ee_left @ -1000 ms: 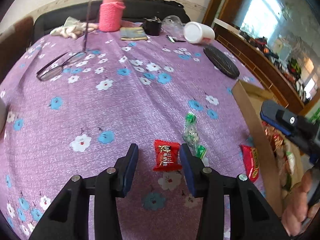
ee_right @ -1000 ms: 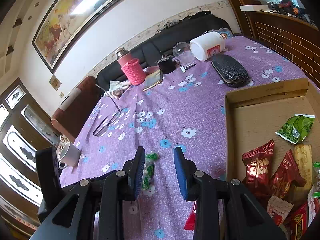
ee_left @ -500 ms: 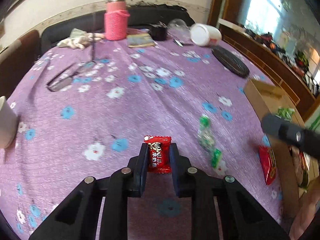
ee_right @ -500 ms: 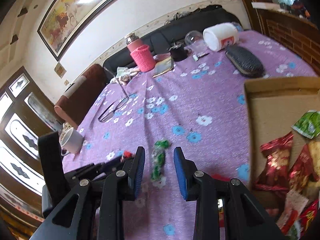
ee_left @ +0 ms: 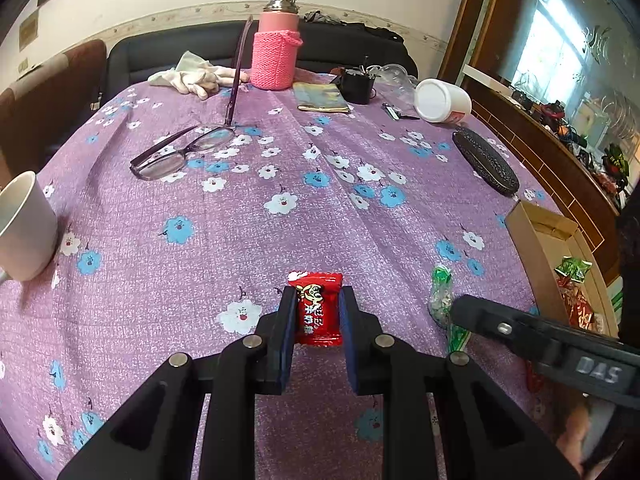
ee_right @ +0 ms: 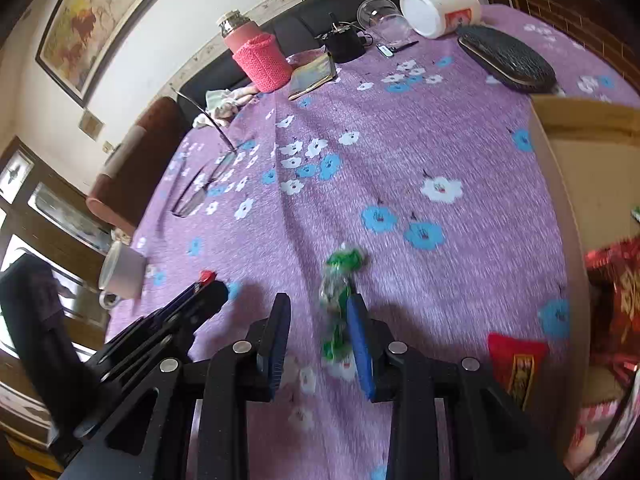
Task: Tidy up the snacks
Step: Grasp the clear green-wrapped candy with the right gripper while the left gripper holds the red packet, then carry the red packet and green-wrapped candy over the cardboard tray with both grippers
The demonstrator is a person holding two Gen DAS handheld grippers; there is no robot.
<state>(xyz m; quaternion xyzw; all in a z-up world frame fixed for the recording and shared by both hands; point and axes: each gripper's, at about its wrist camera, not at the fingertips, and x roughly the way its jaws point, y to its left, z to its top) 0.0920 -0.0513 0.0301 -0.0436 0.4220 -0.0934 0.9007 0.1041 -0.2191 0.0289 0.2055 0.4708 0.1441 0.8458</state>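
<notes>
Purple floral cloth over counter (ee_left: 328, 208). Left gripper (ee_left: 318, 314) fingers closed on red candy packet (ee_left: 318, 314), packet upright between pads, top sticking out past fingertips. Right gripper (ee_right: 318, 320) fingers apart, nothing gripped; green-wrapped candy (ee_right: 338, 292) lies on cloth between them, close against right-hand finger, contact unclear from blur. Cardboard box (ee_right: 592, 168) with snack packets right of right fingers; another red packet (ee_right: 516, 364) on cloth just beside box wall
</notes>
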